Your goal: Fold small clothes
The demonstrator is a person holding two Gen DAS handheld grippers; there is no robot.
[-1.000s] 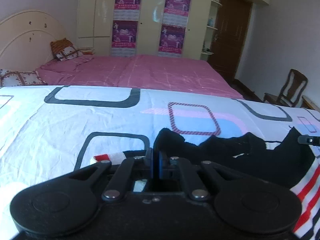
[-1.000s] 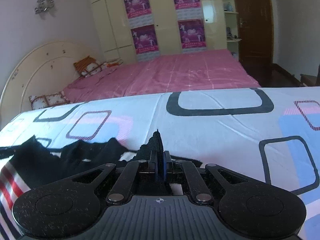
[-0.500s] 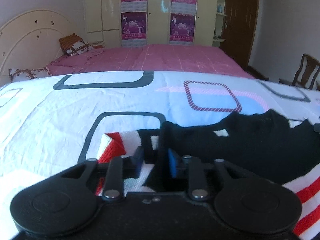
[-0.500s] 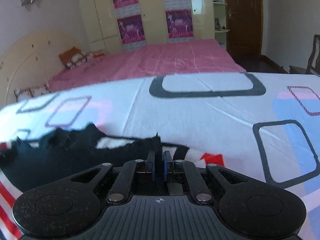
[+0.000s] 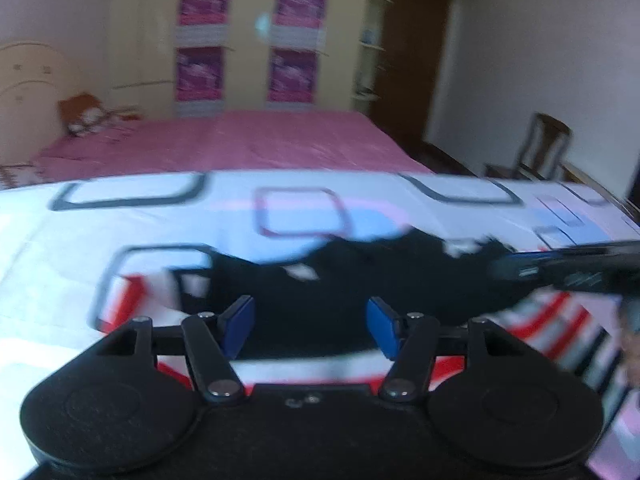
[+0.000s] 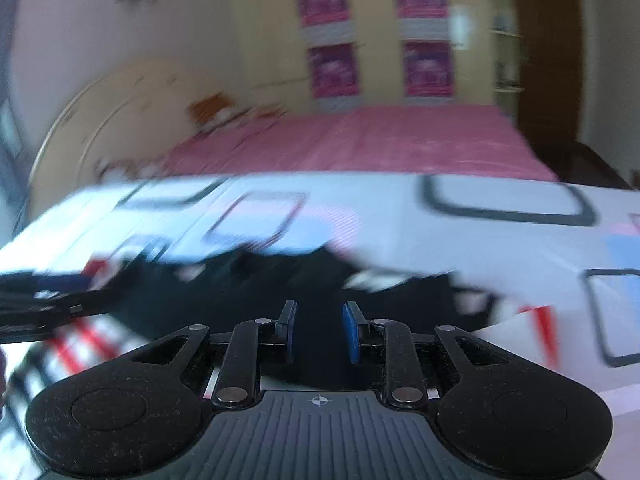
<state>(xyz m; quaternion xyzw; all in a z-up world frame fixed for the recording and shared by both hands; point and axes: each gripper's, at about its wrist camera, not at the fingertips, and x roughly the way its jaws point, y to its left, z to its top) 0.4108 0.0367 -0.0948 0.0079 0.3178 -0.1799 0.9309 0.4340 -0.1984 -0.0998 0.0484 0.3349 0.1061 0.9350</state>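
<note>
A small black garment (image 5: 340,280) with red, white and black stripes lies flat on the patterned sheet (image 5: 120,220), its black part folded over the striped part. My left gripper (image 5: 310,320) hovers over its near edge. Its jaws are opening, and the blue pads (image 5: 240,322) stand wide apart without pressing the cloth. My right gripper (image 6: 320,326) is over the same garment (image 6: 260,280). Its jaws are closing, with a gap still between the pads and nothing pinched. Each gripper shows at the edge of the other's view: right gripper (image 5: 560,268), left gripper (image 6: 40,304). Both views are blurred.
The white sheet with grey and purple squares spreads out on all sides of the garment. Behind it is a pink bed (image 5: 240,144) with pillows (image 5: 84,116) at a cream headboard. A wardrobe with posters (image 5: 292,40) and a dark door stand at the back, a wooden chair (image 5: 540,144) at the right.
Both grippers were shut on the garment's black edge and have let it go. The cloth now lies flat, and both hands have drawn back over it.
</note>
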